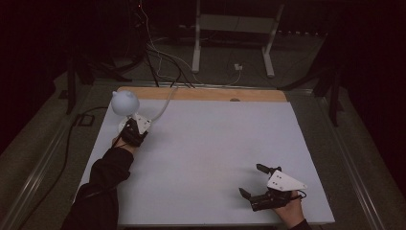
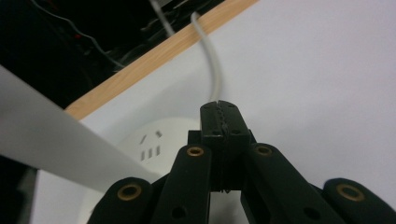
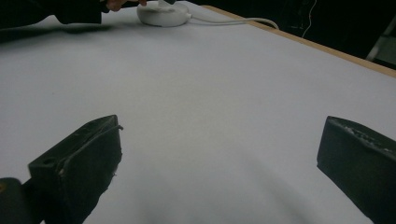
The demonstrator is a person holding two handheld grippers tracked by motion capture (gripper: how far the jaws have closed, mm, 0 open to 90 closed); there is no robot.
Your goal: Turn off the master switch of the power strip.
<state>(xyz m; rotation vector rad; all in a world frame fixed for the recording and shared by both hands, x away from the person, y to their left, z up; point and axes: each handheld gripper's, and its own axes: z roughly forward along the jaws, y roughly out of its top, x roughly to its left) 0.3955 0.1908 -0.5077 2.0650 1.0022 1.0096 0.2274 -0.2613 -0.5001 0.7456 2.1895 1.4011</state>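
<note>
Apparently the thing being worked is a small white lamp (image 1: 125, 103) with a round head, set on a round white base (image 3: 163, 15) at the far left of the white table (image 1: 215, 158), near its wooden back edge (image 1: 201, 94). A white cable (image 2: 212, 65) is seen running from the base over that edge. In the left gripper view, socket-like slots are visible on the base just beside the jaws. The left gripper (image 2: 219, 122) is held over the base with its jaws pressed together; nothing can be made out between them. The right gripper (image 1: 253, 180) is rested at the near right of the table, well apart from the lamp, its jaws spread wide and empty. Some risk can be judged: if the lamp is pushed or lifted by one gripper alone, it could be tipped by its top-heavy head, or dragged back by the cable.
</note>
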